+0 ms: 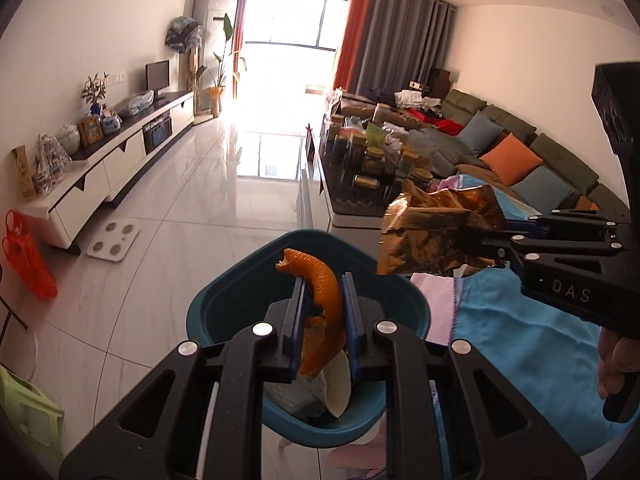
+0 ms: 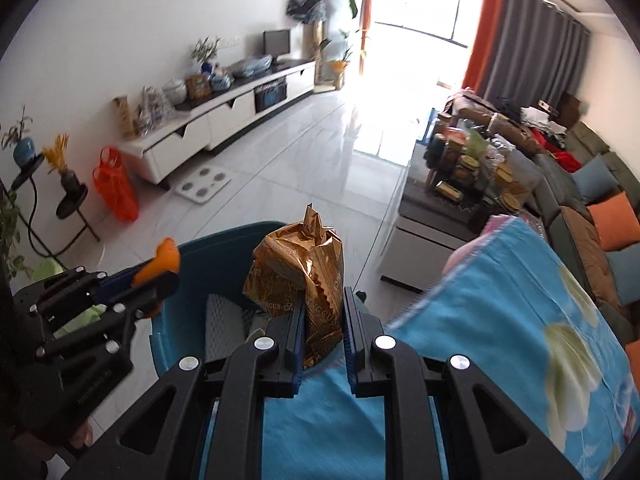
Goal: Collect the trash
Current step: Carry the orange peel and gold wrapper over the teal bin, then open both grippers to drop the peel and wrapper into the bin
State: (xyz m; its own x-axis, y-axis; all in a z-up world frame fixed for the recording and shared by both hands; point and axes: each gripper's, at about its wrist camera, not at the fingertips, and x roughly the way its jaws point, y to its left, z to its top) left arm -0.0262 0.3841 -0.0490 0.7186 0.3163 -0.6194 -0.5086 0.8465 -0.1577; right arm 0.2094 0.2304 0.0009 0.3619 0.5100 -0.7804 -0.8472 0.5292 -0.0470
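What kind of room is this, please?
Most likely a home living room: a long sofa with cushions, a low TV cabinet carrying a screen, and curtains beside a large window.

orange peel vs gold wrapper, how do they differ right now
The orange peel is a curved, matte strip; the gold wrapper is a crinkled, shiny foil bag, and bulkier. The peel sits in the left gripper, the wrapper in the right gripper. Both are clamped between jaws near the teal bin.

Peel (image 1: 322,308) and wrapper (image 2: 300,276) above bin (image 1: 224,292)
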